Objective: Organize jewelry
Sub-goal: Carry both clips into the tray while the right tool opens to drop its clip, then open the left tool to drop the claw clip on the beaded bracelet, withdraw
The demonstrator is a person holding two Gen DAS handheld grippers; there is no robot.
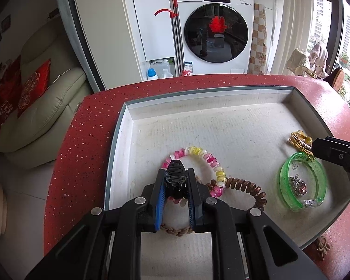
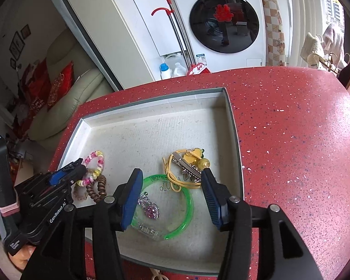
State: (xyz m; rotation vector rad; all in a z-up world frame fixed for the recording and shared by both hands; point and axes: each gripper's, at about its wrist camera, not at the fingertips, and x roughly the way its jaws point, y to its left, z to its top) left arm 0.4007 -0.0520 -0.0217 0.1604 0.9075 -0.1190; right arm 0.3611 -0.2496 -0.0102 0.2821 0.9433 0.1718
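Left wrist view: my left hand-held gripper (image 1: 175, 184) clamps a black claw clip (image 1: 175, 178) over the pink-yellow coil hair tie (image 1: 212, 161) in the tray (image 1: 128, 126).

Right wrist view: my right hand-held gripper (image 2: 172, 186) gapes empty above the green bangle (image 2: 186, 212).

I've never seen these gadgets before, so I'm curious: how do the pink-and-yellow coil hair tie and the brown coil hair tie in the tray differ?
The pink-and-yellow coil hair tie is glossy and multicoloured; the brown coil hair tie is one plain dark colour. The pink-and-yellow one has fatter coils and a wider loop; the brown one looks thinner. The pink-and-yellow one lies farther from the camera, partly behind the black hair clip; the brown sits nearer. Both are spiral ties lying flat in the tray, touching each other.
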